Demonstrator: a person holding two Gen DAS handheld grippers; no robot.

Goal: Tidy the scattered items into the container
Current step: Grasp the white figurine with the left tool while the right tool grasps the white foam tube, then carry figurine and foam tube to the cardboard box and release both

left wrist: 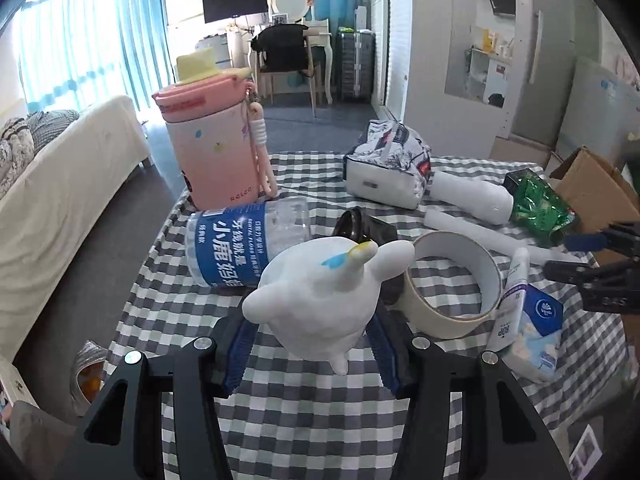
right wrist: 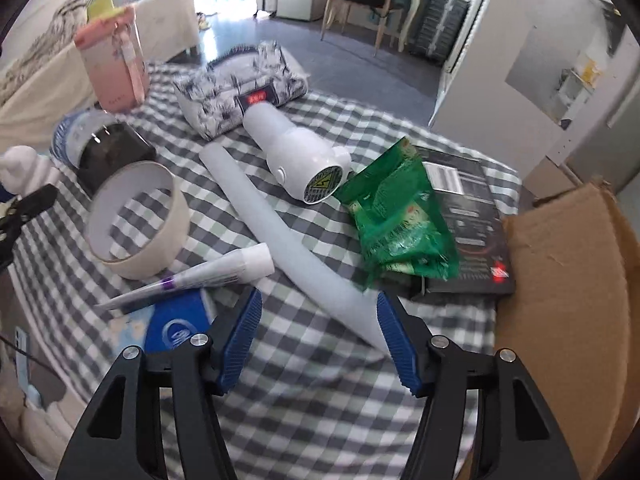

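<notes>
My left gripper [left wrist: 310, 344] is shut on a white duck-like toy figure [left wrist: 320, 292] and holds it above the checked tablecloth [left wrist: 280, 420]. My right gripper [right wrist: 318, 336] is open and empty, low over the cloth; the end of a long white tube [right wrist: 280, 232] lies between its blue pads [right wrist: 240, 336]. A cardboard box [right wrist: 568, 300] stands at the right edge of the table; it also shows in the left wrist view [left wrist: 596, 196]. The right gripper also shows in the left wrist view [left wrist: 592, 256].
On the cloth lie a tape roll [right wrist: 136, 220], a tube of cream [right wrist: 208, 276], a blue tissue pack [left wrist: 536, 332], a green snack bag [right wrist: 400, 220], a black box [right wrist: 468, 224], a white device [right wrist: 296, 156], a patterned pouch [right wrist: 240, 88], a blue-labelled jar [left wrist: 240, 248] and an upright pink bottle [left wrist: 216, 140].
</notes>
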